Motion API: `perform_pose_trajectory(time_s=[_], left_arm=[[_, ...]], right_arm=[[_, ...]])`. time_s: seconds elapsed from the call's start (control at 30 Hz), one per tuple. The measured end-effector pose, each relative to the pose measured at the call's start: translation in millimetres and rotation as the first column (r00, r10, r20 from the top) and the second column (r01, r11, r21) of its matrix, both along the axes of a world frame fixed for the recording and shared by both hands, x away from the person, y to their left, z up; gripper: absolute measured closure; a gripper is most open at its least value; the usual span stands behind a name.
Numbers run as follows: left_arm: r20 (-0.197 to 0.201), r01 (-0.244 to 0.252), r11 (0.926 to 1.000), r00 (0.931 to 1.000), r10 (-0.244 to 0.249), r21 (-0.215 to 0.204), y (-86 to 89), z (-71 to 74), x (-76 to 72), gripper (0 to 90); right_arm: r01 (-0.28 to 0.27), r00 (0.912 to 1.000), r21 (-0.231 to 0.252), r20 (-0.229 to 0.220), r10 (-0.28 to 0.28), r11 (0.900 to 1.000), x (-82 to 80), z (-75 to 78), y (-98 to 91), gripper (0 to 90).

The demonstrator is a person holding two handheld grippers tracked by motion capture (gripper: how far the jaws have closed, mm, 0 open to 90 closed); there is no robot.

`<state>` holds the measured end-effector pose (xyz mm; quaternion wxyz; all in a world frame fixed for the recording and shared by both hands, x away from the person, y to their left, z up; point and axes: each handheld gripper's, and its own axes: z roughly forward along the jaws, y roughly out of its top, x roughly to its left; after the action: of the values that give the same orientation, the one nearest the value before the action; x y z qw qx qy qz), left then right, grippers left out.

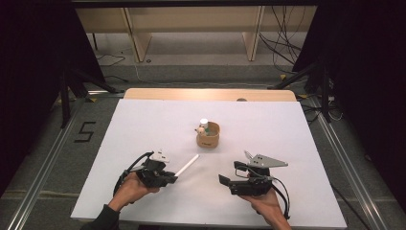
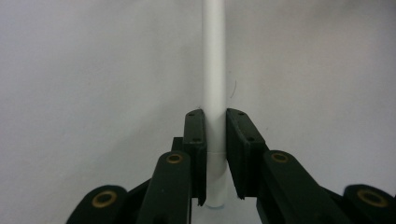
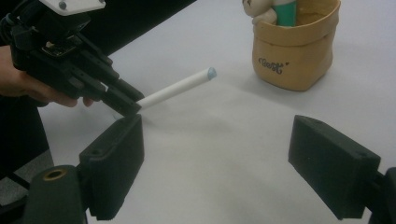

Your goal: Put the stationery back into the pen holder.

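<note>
A long white stick (image 1: pixel 187 165) with a pale blue tip is clamped at its near end by my left gripper (image 1: pixel 173 178). The stick juts out toward the middle of the table. In the left gripper view the stick (image 2: pixel 215 70) runs straight up between the two pads of the gripper (image 2: pixel 215 135), which press on it from both sides. My right gripper (image 1: pixel 230 173) rests low at the front right with its jaws wide apart and nothing between them. The right gripper view looks past its own gripper (image 3: pixel 224 163) at the stick (image 3: pixel 177 87) and the left gripper (image 3: pixel 126 105).
A tan paper pouch (image 1: pixel 208 139) stands at the table's middle, holding a white-capped green tube and a small beige figure. In the right gripper view the pouch (image 3: pixel 294 56) is beyond the stick's tip. The white table (image 1: pixel 143 124) ends at a wooden strip at the back.
</note>
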<state>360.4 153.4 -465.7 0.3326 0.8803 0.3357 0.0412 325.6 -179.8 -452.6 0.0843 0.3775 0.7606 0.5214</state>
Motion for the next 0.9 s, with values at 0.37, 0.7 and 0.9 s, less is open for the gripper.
perform_pose_trajectory(time_s=[0.37, 0.7, 0.9], left_arm=[[0.079, 0.017, 0.9928, 0.9969, -0.008, -0.119, -5.4, 1.6, -5.6, 78.4], [0.137, 0.017, 0.9836, 0.9906, 0.008, -0.18, -12.2, 0.7, -12.5, 78.4], [0.162, 0.031, 0.9734, 0.9868, 0.007, -0.227, -17.2, 1.1, -17.3, 78.4]], right_arm=[[0.002, 0.9998, 0.035, -0.02, -0.001, 0.9994, -0.3, -0.2, 1.9, 20.0], [0.019, 0.9981, 0.1, -0.06, -0.013, 0.9948, 2.0, -0.9, 2.9, 21.9], [0.018, 0.996, 0.147, -0.09, -0.005, 0.989, 4.7, -2.6, 6.0, 24.7]])
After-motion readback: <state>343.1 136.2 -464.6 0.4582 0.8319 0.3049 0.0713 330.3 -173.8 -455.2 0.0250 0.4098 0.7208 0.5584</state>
